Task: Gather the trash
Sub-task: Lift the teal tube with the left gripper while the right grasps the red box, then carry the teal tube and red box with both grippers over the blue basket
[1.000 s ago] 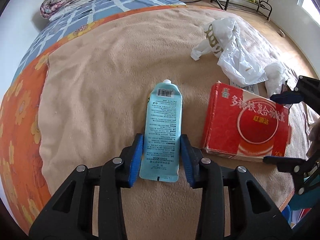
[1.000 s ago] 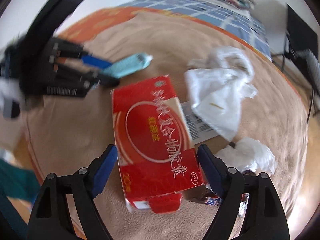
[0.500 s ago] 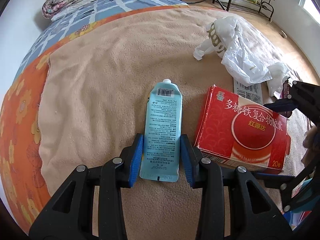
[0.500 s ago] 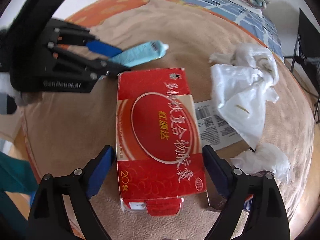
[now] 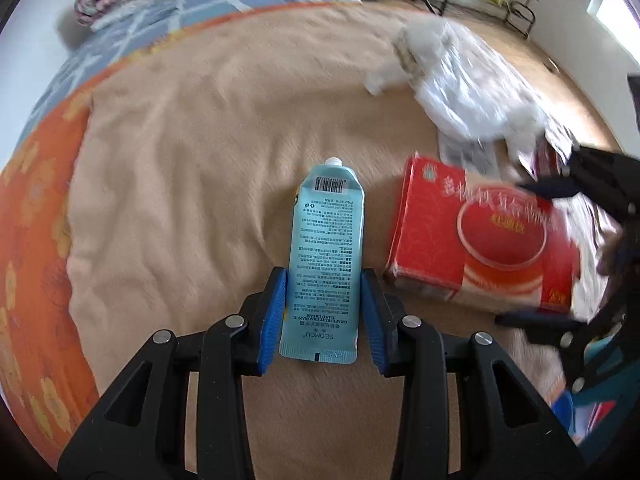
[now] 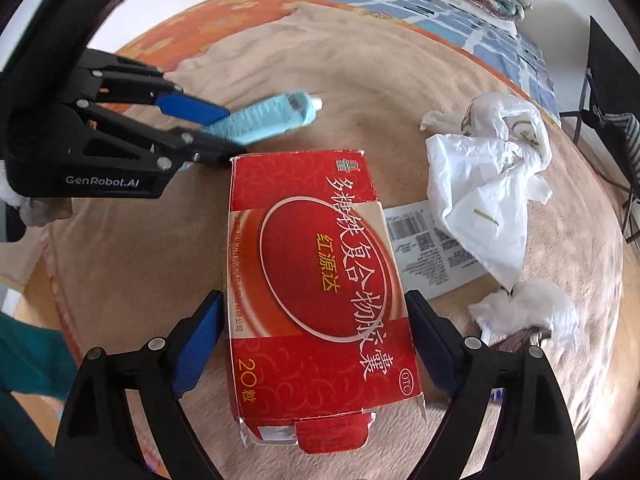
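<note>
On the bed's tan blanket [image 5: 192, 168] | left gripper [image 5: 323, 312]: jaws clamped on light-blue hand cream tube [image 5: 326, 256], cap pointing away | right gripper [image 6: 316, 340]: jaws wide, pads against sides of red medicine carton [image 6: 316, 288] | beyond carton: barcoded leaflet [image 6: 428, 252], white plastic bag [image 6: 488, 184], crumpled tissue [image 6: 528, 312].

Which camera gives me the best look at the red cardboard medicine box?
The right wrist view: the red cardboard medicine box fills the centre, sharp, its printed top face and torn flap readable. The left wrist view catches it at the right side, blurred and partly cut by the other gripper.
</note>
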`<state>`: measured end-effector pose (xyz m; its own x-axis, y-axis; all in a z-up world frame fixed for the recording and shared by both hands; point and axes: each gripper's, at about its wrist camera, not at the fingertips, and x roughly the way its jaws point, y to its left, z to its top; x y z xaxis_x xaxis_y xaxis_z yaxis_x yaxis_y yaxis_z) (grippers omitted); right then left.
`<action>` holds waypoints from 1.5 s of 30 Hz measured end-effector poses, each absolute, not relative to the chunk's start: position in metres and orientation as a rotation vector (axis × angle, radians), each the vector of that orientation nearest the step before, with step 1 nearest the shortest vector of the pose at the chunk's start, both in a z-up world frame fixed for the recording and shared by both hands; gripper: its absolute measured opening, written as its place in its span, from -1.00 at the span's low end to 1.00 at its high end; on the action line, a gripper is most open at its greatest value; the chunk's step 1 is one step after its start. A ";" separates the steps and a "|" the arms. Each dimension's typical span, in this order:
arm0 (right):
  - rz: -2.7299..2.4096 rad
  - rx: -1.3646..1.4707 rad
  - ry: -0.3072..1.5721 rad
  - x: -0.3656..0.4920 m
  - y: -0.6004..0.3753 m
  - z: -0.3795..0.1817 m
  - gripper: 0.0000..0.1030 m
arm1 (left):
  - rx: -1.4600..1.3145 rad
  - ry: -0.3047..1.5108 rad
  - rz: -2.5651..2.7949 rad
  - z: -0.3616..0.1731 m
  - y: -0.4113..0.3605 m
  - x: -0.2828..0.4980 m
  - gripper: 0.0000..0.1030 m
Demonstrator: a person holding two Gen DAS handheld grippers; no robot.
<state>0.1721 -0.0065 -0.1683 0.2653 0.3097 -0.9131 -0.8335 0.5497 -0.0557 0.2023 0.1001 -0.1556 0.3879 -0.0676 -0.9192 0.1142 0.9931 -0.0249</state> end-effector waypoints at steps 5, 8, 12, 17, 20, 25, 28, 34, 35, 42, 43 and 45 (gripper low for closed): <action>0.840 -0.603 1.031 0.164 -0.015 -0.161 0.70 | 0.071 1.160 -0.081 -0.153 0.090 0.212 -0.16; 0.826 -0.603 1.016 0.162 -0.021 -0.156 0.70 | 0.081 1.159 -0.058 -0.157 0.086 0.221 -0.20; 0.804 -0.606 1.021 0.160 -0.031 -0.157 0.70 | 0.083 1.147 -0.044 -0.156 0.085 0.220 -0.30; 0.792 -0.593 1.009 0.154 -0.042 -0.152 0.70 | 0.073 1.120 -0.034 -0.141 0.087 0.197 -0.30; 0.788 -0.581 0.993 0.147 -0.049 -0.144 0.70 | 0.049 1.096 -0.044 -0.126 0.086 0.183 -0.30; 0.794 -0.553 0.961 0.129 -0.059 -0.127 0.70 | 0.044 1.070 -0.069 -0.109 0.073 0.155 -0.30; 0.792 -0.561 0.936 0.116 -0.064 -0.122 0.70 | 0.040 1.058 -0.094 -0.099 0.062 0.136 -0.30; 0.799 -0.526 0.929 0.091 -0.084 -0.114 0.70 | 0.036 1.045 -0.133 -0.086 0.038 0.090 -0.30; 0.800 -0.524 0.926 0.087 -0.086 -0.113 0.70 | 0.036 1.046 -0.143 -0.085 0.033 0.081 -0.30; 0.828 -0.501 0.925 0.045 -0.108 -0.108 0.70 | 0.038 1.043 -0.176 -0.082 0.006 0.037 -0.30; 0.832 -0.503 0.925 0.037 -0.111 -0.109 0.70 | 0.041 1.042 -0.181 -0.083 0.001 0.029 -0.30; 0.839 -0.511 0.930 0.025 -0.116 -0.112 0.70 | 0.041 1.042 -0.185 -0.085 -0.006 0.018 -0.30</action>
<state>0.0246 -0.1157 -0.1119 0.3278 0.4020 -0.8549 -0.8089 0.5869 -0.0342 0.0176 -0.0057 -0.0849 0.4905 -0.1329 -0.8613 0.1721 0.9836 -0.0538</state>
